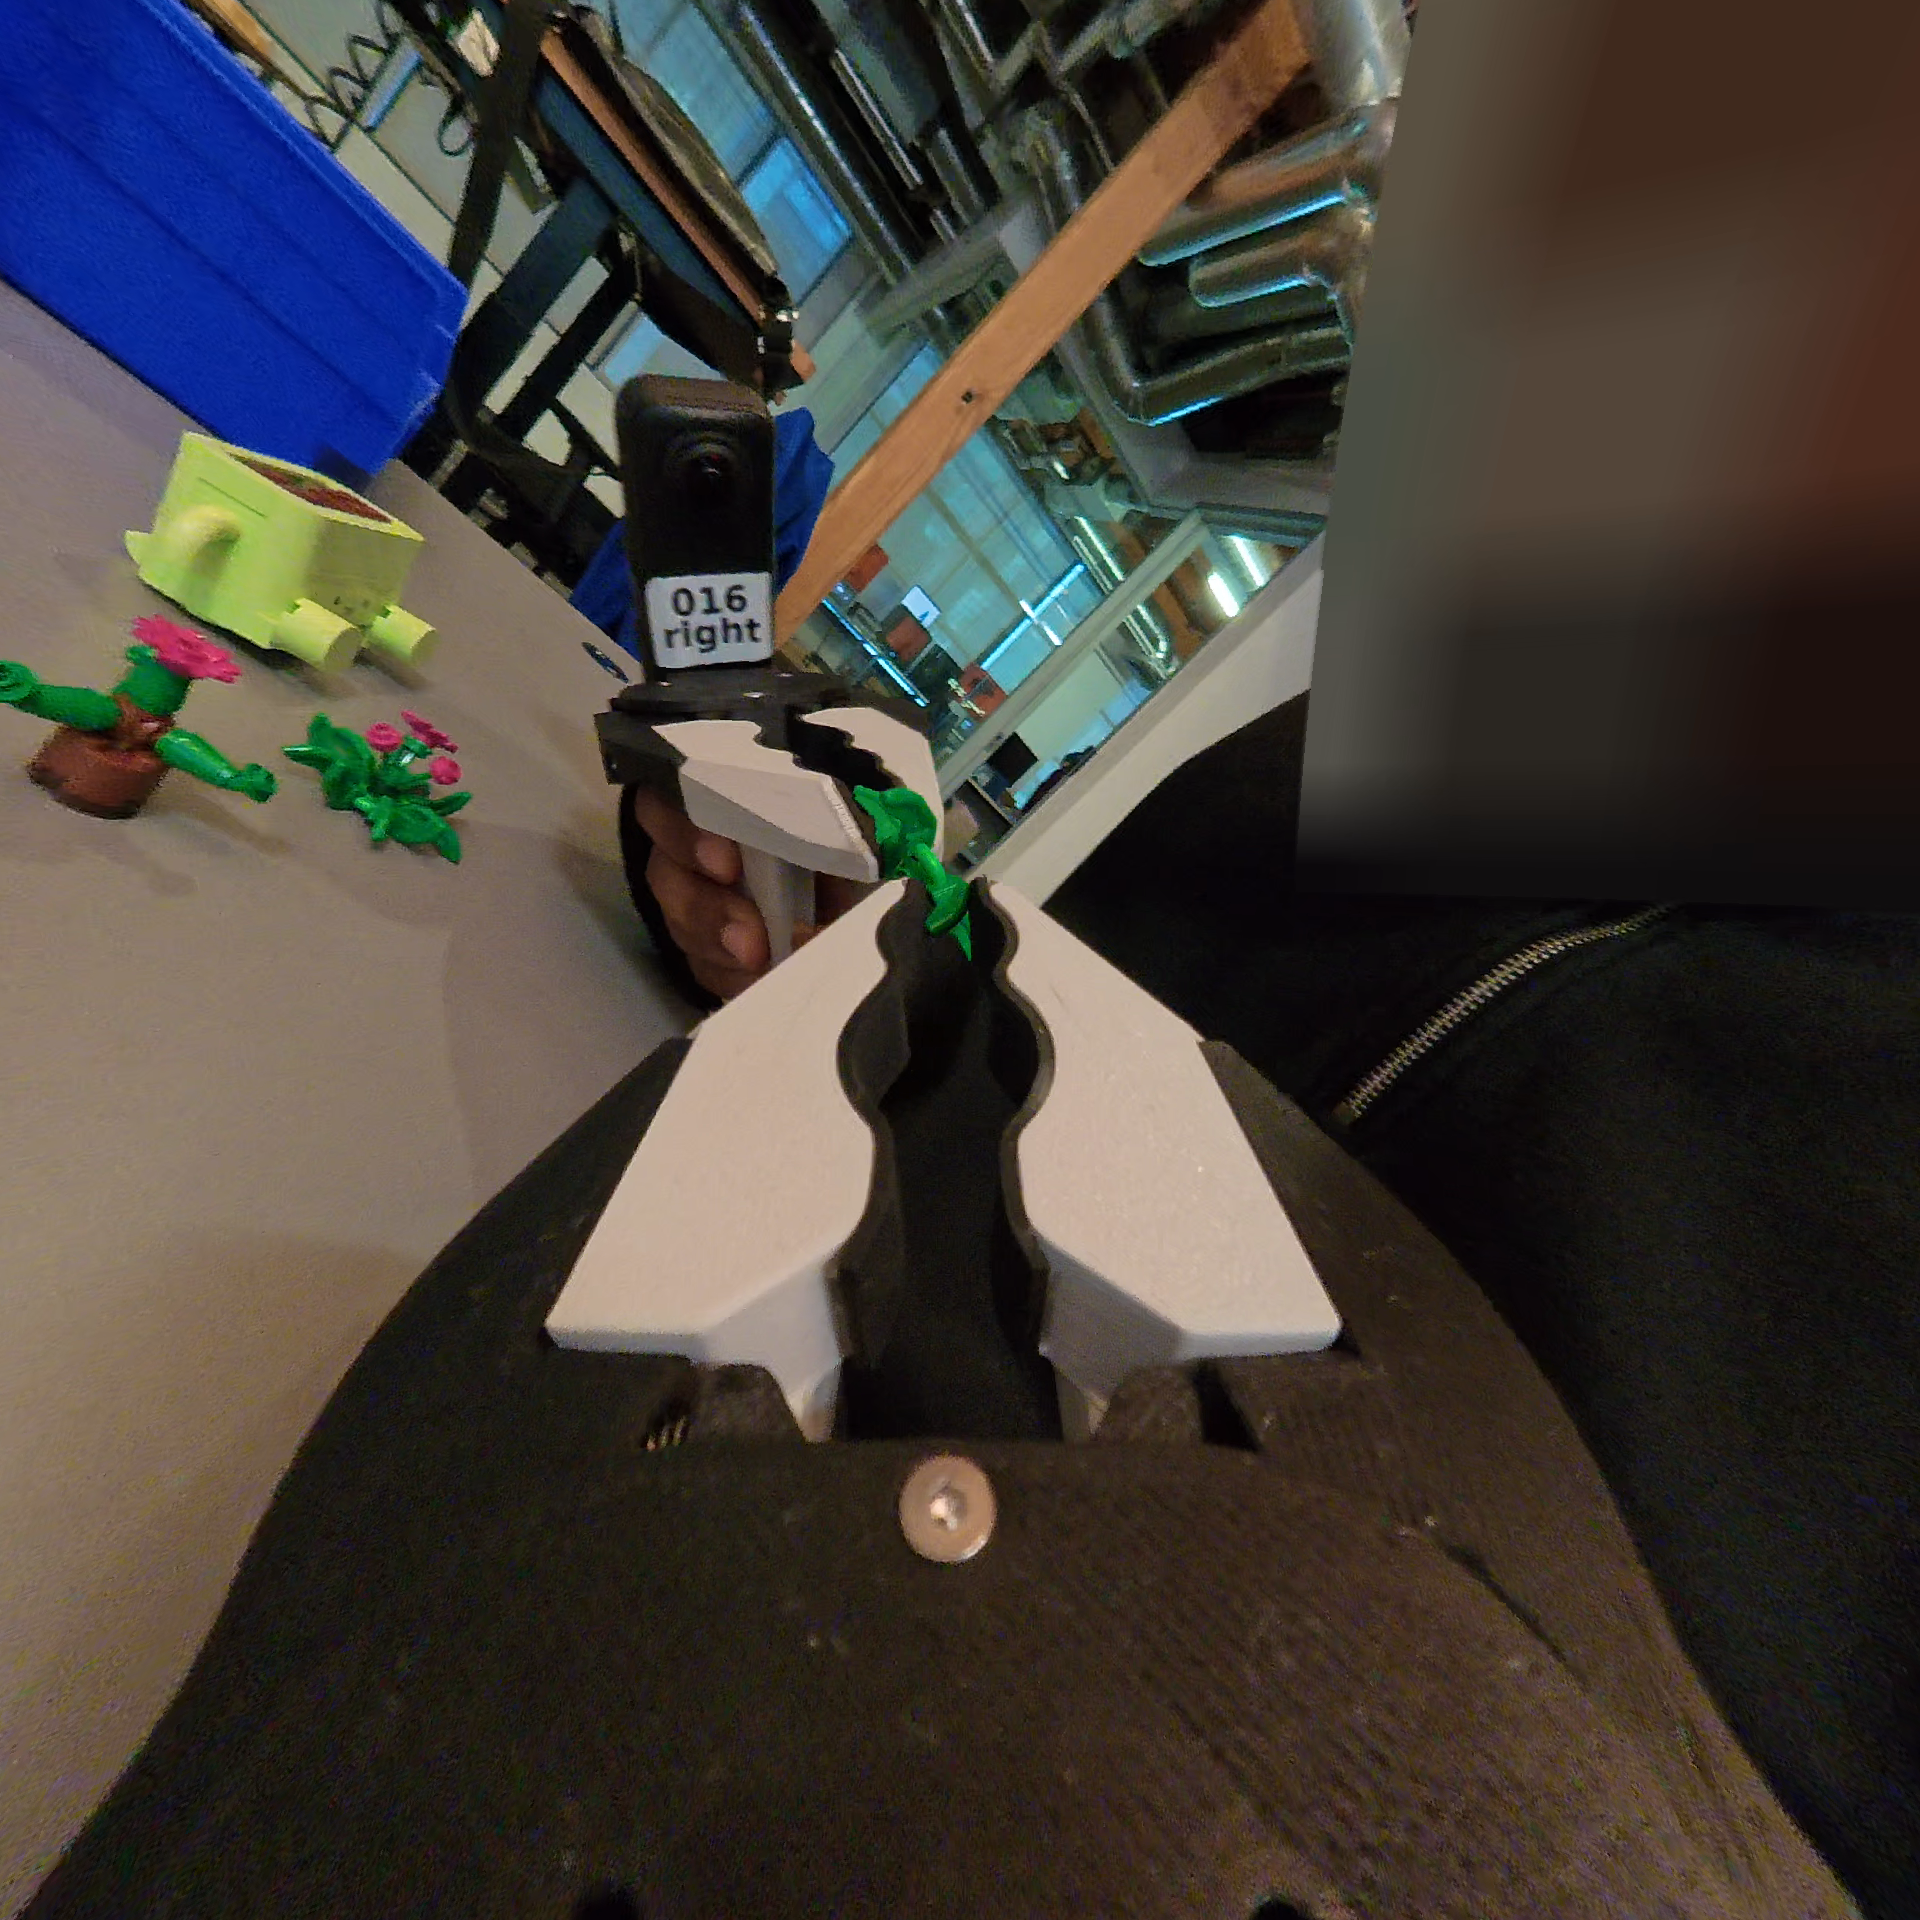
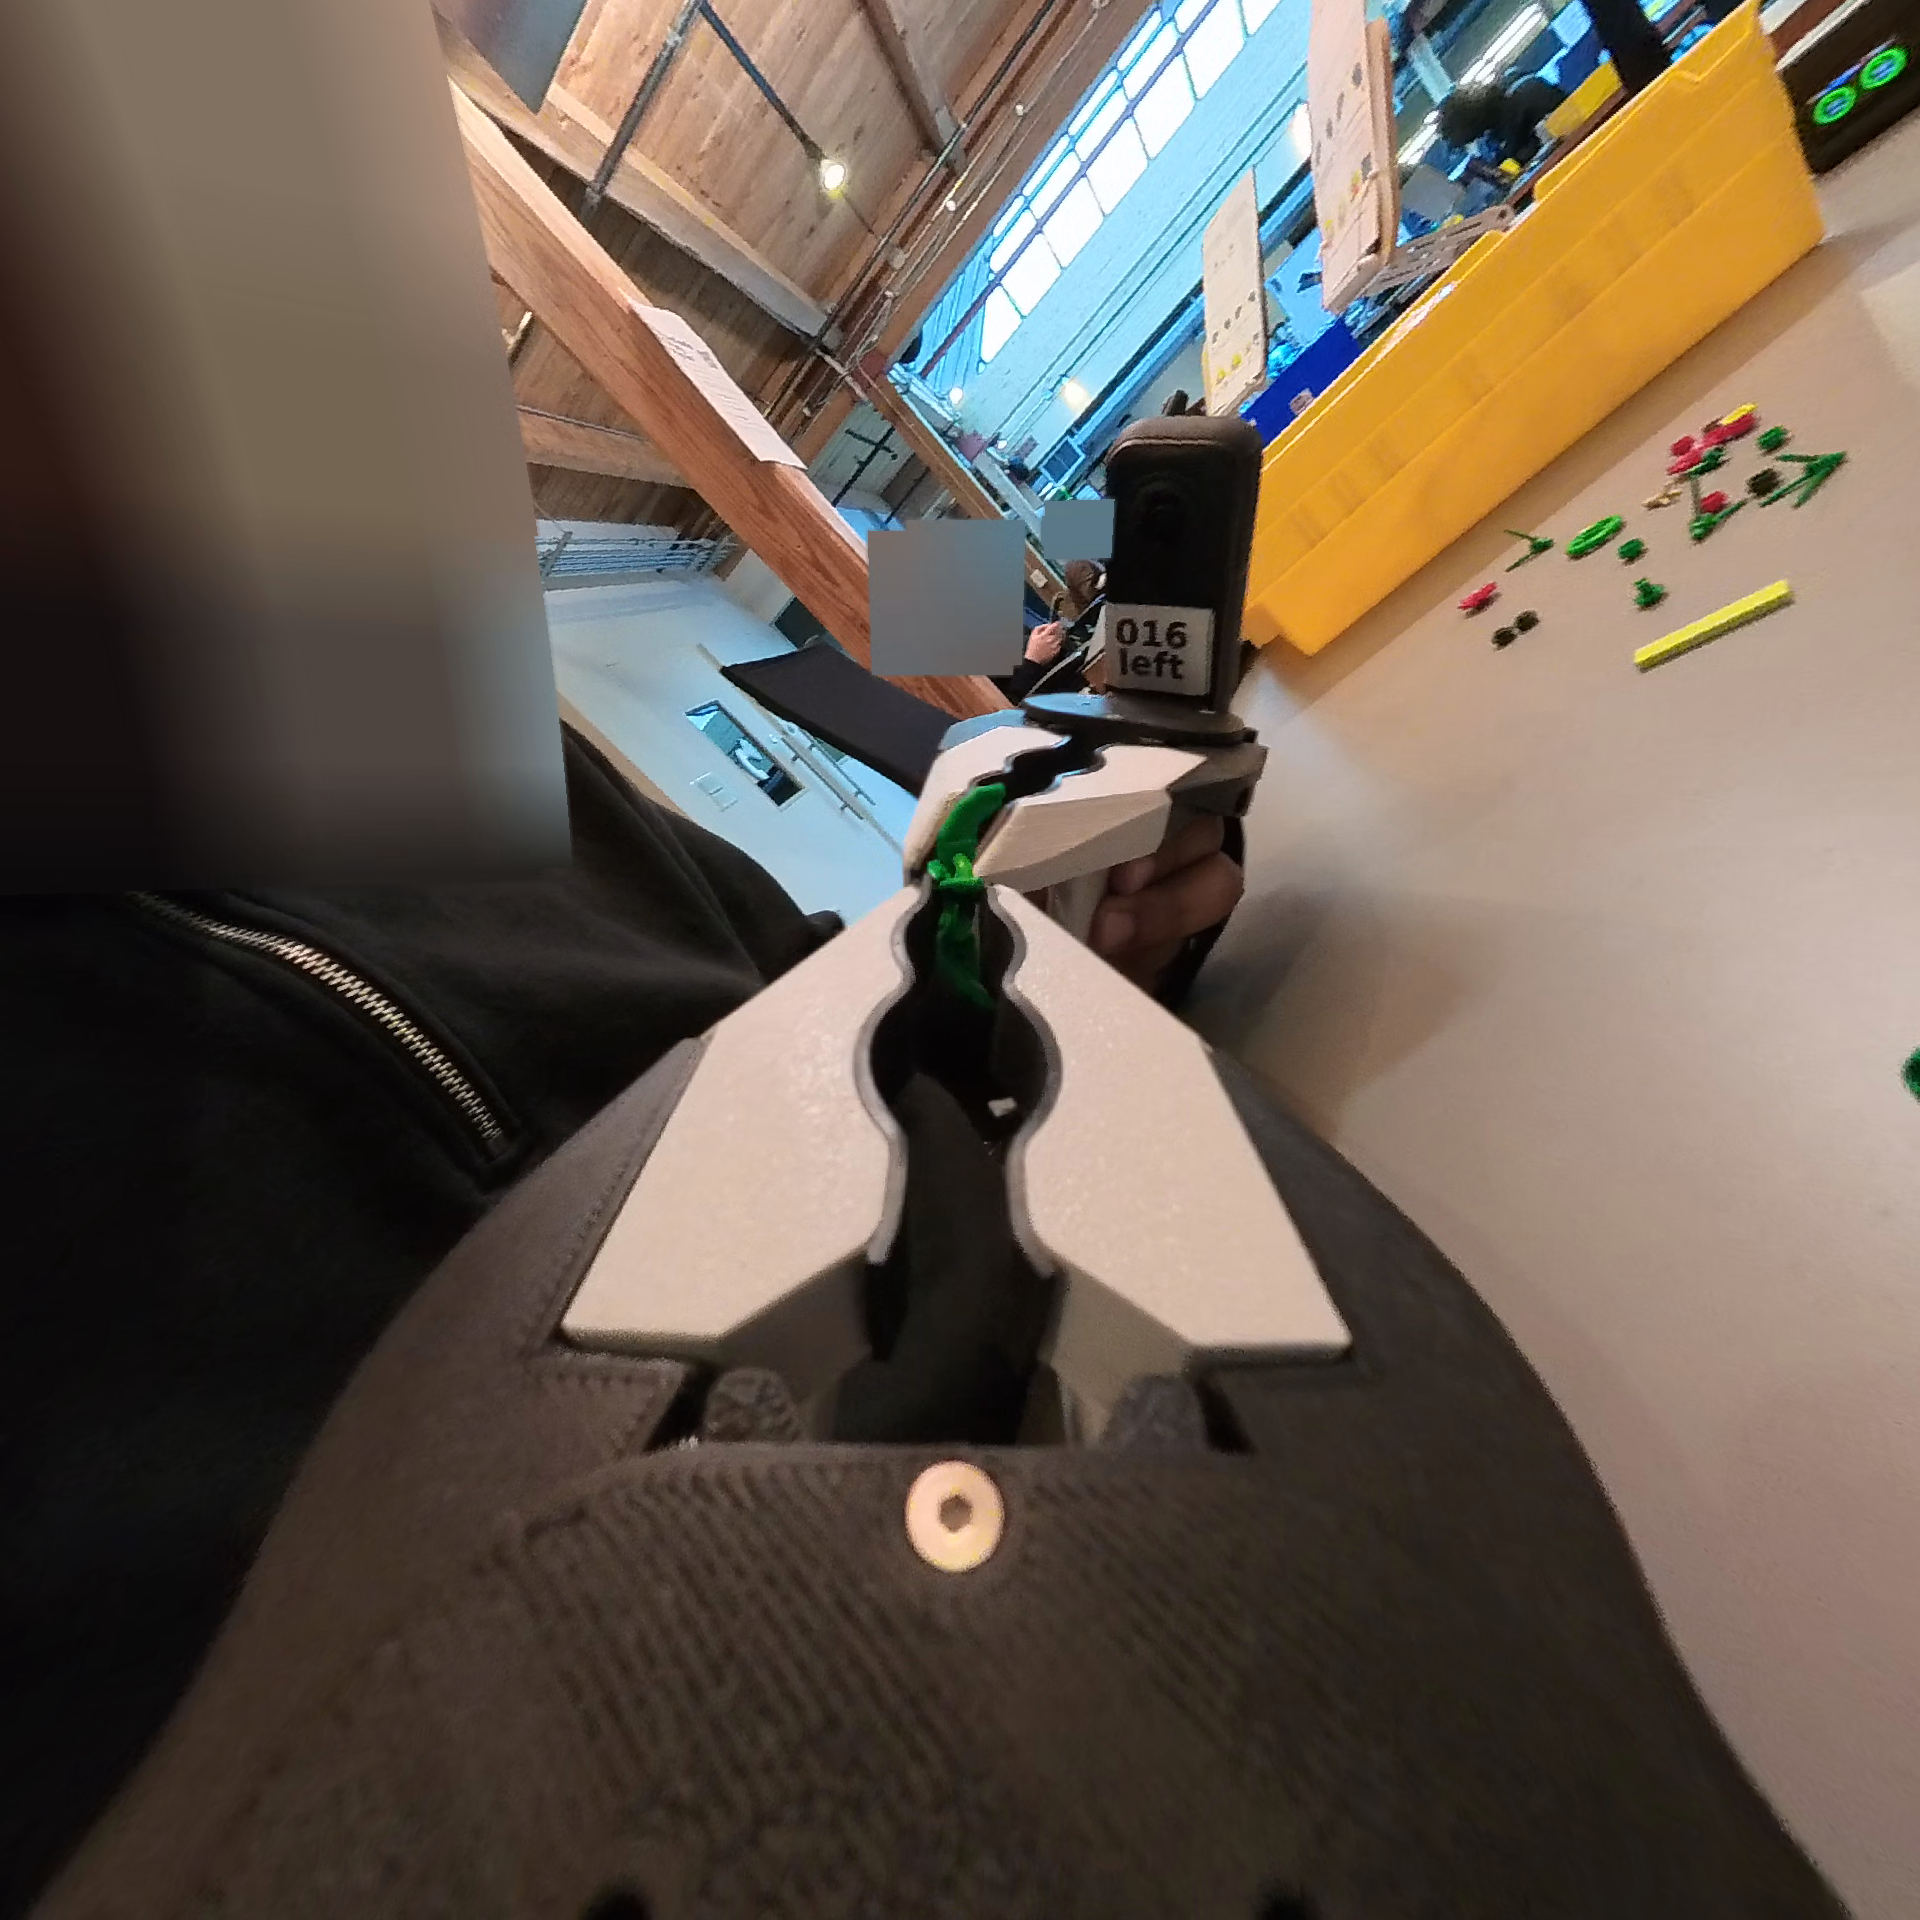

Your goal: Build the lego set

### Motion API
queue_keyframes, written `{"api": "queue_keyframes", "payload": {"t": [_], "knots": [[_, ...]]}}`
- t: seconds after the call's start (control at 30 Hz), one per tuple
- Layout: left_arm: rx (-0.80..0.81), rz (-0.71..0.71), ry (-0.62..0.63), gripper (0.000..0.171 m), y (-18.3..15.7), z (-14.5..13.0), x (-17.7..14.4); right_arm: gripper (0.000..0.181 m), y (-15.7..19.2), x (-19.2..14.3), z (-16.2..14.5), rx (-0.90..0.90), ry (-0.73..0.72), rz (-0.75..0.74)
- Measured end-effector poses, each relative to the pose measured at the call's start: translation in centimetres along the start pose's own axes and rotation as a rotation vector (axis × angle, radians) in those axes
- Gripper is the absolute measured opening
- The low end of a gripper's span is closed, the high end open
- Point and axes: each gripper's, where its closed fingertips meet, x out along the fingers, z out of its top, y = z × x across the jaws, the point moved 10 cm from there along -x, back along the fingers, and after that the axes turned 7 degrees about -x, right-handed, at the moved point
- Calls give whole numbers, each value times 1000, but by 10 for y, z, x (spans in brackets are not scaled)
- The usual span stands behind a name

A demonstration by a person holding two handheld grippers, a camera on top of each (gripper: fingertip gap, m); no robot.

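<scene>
Left wrist view: your left gripper and right gripper, at 12 o'clock, are both clamped on one green leaf stem, held clear of the table. Judged light, thin, snap-prone; grip near the joint, squeeze gently.

Both grippers meet tip to tip above the table edge, left gripper and right gripper, stem piece between; lego pot sits behind the flower builds.

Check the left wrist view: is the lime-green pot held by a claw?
No, the pot sits on the grey table, while both claws grip green leaf pieces.
</scene>
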Motion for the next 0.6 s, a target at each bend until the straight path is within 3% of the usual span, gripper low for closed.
{"api": "queue_keyframes", "payload": {"t": [0.27, 0.6], "knots": [[25, 99, 2, 5, 1, 1, -3, 5, -1, -1, 0, -41, 16, -96], [22, 113, -9, 5, 3, 2, -5, 5, -3, -1, 1, -45, 19, -122]]}}
